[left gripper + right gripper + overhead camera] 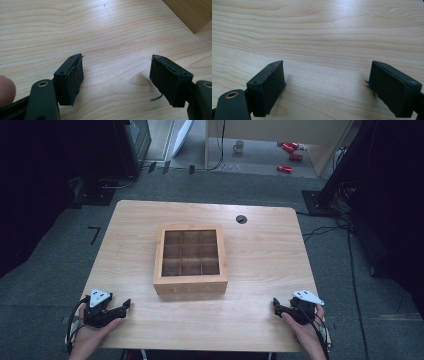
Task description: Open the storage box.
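Note:
A wooden box (190, 259) with a clear window lid over a grid of compartments sits shut in the middle of the table (260, 255). My left gripper (126, 305) rests at the near left corner, held by a hand, jaws open with only bare wood between them (116, 75). A corner of the box (192, 15) shows at the top right of the left gripper view. My right gripper (276, 304) rests at the near right corner, also open and empty (327, 85). Both grippers lie well in front of the box, one on each side.
A round cable hole (241, 219) sits in the table behind the box. Beyond the table, on the floor, stand a mug (239, 146) and several red items (290, 155). Dark equipment flanks both sides.

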{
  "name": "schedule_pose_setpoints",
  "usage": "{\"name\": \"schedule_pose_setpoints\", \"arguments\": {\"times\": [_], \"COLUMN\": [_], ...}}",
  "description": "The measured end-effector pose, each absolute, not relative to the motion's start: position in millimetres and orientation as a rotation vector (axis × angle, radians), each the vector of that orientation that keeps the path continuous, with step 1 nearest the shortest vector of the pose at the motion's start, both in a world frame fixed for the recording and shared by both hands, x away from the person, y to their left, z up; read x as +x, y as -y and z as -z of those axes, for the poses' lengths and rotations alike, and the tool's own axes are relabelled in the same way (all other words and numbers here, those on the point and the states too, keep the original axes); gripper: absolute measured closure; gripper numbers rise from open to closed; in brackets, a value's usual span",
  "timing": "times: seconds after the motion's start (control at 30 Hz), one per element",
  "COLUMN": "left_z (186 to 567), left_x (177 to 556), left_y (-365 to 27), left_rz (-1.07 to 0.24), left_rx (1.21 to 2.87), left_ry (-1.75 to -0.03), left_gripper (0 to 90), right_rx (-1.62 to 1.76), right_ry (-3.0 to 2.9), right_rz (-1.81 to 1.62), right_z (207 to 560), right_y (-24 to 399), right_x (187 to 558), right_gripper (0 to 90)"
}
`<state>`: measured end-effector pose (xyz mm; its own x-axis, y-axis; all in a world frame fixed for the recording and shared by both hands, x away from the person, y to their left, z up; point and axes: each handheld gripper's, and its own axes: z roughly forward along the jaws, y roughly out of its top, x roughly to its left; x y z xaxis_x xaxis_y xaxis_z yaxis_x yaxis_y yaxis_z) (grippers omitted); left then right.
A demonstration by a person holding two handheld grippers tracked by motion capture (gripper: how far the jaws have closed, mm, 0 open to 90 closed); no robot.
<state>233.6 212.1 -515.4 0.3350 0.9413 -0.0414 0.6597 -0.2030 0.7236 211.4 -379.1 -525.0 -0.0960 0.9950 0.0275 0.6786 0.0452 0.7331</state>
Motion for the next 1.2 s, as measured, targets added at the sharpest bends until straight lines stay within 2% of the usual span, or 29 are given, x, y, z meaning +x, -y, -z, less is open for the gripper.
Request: {"name": "schedule_pose_setpoints", "arguments": {"times": [0.27, 0.6, 0.73, 1.2], "left_z": [514, 508, 503, 490], "left_x": [245, 243, 240, 233], "left_y": [-214, -207, -197, -155], "left_rz": [-0.496, -0.510, -0.535, -0.452], "left_rx": [1.904, 1.864, 1.880, 1.855], "left_ry": [-1.421, -1.401, -1.354, -1.208], "left_gripper": [26.7, 29.3, 29.3, 30.6], "right_rx": [1.685, 1.685, 1.687, 1.671], "right_ry": [-1.825, -1.831, -1.830, -1.844], "right_rz": [-0.823, -0.822, -0.820, -0.825], "right_z": [525, 525, 525, 525], "right_y": [379, 379, 379, 375], "right_x": [211, 217, 218, 223], "right_gripper": [12.6, 10.1, 10.0, 10.7]}}
